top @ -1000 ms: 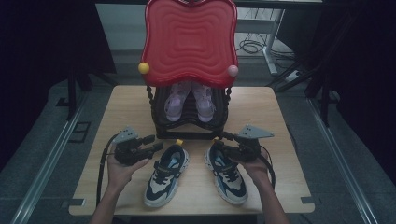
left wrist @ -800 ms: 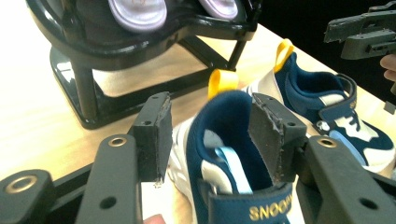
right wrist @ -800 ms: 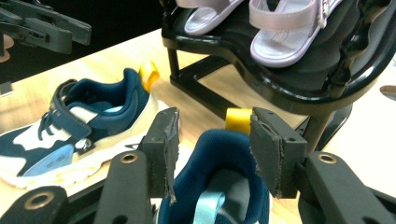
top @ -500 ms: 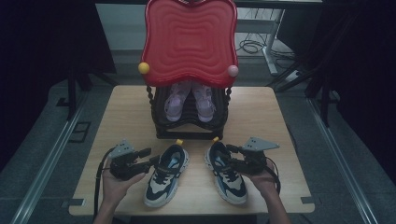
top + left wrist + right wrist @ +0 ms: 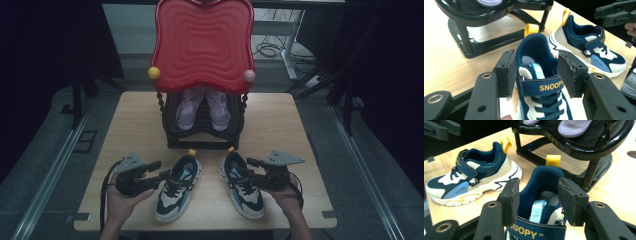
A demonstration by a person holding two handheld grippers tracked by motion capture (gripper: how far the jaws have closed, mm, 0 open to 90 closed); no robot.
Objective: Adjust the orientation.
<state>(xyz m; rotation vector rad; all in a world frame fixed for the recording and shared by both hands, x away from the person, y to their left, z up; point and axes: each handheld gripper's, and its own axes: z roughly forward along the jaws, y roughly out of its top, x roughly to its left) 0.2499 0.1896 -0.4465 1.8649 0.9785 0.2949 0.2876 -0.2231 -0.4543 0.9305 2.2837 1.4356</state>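
The strap of the left sneaker (image 5: 541, 87) reads "SNOOPY" in yellow on navy; the right sneaker (image 5: 541, 195) shows "OOPY" at the bottom of the right gripper view; both are navy mesh with cream panels and yellow heel loops, low centre on the wooden counter (image 5: 125, 125). The left tongs (image 5: 536, 71) and right tongs (image 5: 537, 197) straddle the collars, released; lilac sandals (image 5: 200, 107) sit in the black rack (image 5: 172, 135).
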